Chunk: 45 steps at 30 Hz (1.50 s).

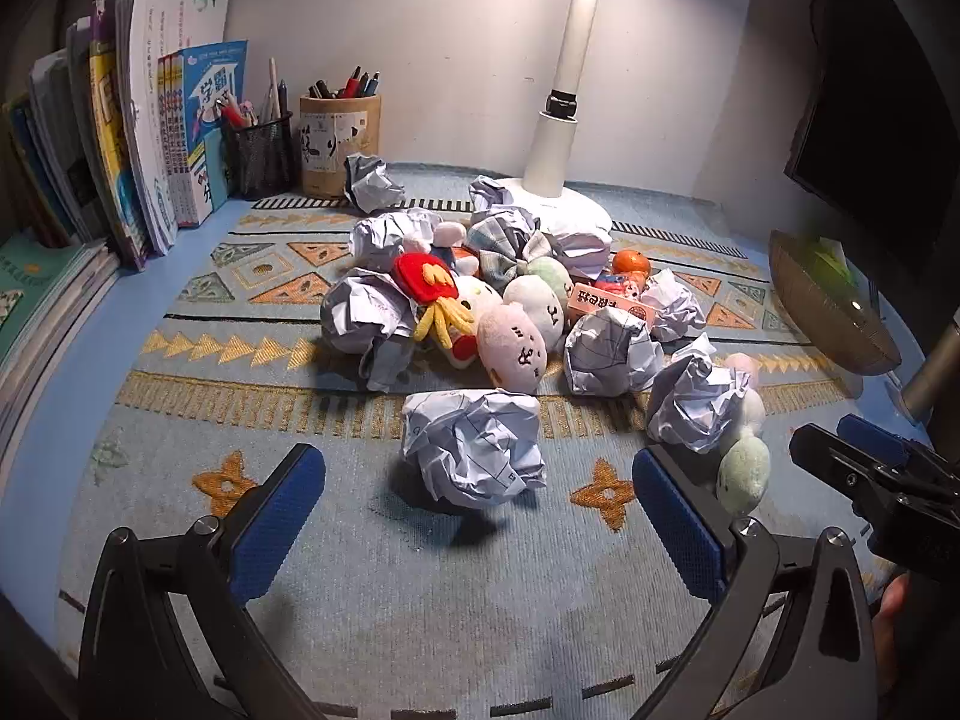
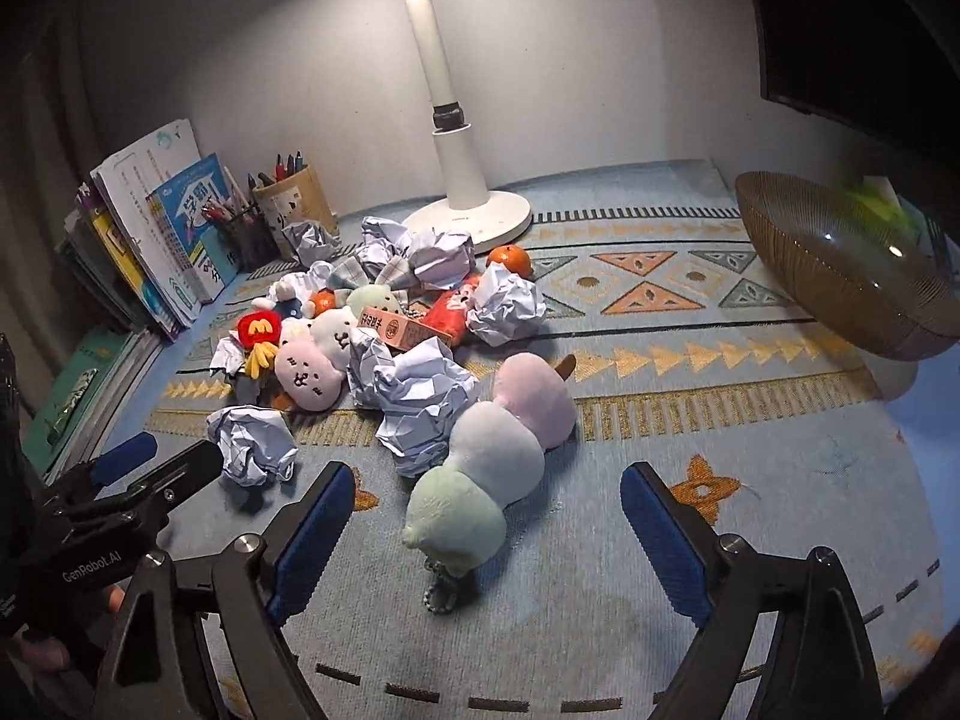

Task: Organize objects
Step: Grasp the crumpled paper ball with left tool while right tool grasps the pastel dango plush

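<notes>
A heap of clutter lies on the patterned mat: several crumpled paper balls, plush toys, an orange [image 1: 630, 262] and a small orange box [image 1: 609, 303]. My left gripper [image 1: 478, 498] stands open, its blue pads either side of the nearest paper ball [image 1: 474, 447] without touching it. My right gripper [image 2: 487, 525] is open too, with the green end of a three-ball plush skewer [image 2: 489, 459] lying between its fingers, untouched. The pink face plush [image 1: 512, 347] and the red-capped plush [image 1: 427, 277] sit in the middle of the heap.
A white lamp base [image 1: 561, 204] stands behind the heap. Books [image 1: 150, 120] and two pen holders [image 1: 339, 141] line the back left. A ribbed brown bowl [image 2: 840, 276] sits at the right, below a dark monitor [image 1: 870, 120]. The right gripper [image 1: 870, 474] shows in the left wrist view.
</notes>
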Tool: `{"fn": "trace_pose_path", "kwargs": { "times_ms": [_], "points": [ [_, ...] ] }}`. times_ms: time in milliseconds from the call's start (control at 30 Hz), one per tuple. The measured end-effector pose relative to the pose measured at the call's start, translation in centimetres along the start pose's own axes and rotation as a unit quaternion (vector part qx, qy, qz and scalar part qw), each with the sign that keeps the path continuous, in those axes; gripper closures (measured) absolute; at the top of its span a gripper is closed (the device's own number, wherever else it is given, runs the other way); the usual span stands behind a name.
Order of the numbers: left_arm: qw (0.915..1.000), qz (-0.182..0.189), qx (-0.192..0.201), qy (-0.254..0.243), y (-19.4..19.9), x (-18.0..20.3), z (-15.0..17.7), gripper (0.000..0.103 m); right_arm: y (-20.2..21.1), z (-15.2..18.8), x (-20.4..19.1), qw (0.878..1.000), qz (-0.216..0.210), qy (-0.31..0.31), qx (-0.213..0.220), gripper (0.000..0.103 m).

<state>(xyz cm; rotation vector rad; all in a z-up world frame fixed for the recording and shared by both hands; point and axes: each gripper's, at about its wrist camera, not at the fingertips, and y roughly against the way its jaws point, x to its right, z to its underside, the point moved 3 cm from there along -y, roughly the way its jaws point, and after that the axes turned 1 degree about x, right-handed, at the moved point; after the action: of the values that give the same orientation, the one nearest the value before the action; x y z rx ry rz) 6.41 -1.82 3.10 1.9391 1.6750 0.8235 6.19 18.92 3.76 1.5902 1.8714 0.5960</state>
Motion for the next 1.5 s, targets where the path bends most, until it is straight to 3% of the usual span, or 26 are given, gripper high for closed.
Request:
{"fn": "trace_pose_path", "kwargs": {
  "times_ms": [1067, 1267, 1500],
  "points": [
    [0.9992, 0.017, -0.034, 0.008, -1.4, 0.0, 1.1, 0.001, -1.5, 1.1, -0.1, 1.0, 0.003, -0.005, -0.028, 0.014],
    [0.9989, 0.025, -0.038, 0.011, -1.7, -0.1, 0.9, 0.001, -1.7, 1.3, 0.2, 0.999, -0.02, -0.021, -0.031, 0.018],
    [0.9952, 0.039, -0.078, 0.045, -4.1, -1.3, 0.3, 0.001, -4.9, 1.6, 0.3, 0.992, -0.062, -0.064, -0.088, 0.027]
  ]
}}
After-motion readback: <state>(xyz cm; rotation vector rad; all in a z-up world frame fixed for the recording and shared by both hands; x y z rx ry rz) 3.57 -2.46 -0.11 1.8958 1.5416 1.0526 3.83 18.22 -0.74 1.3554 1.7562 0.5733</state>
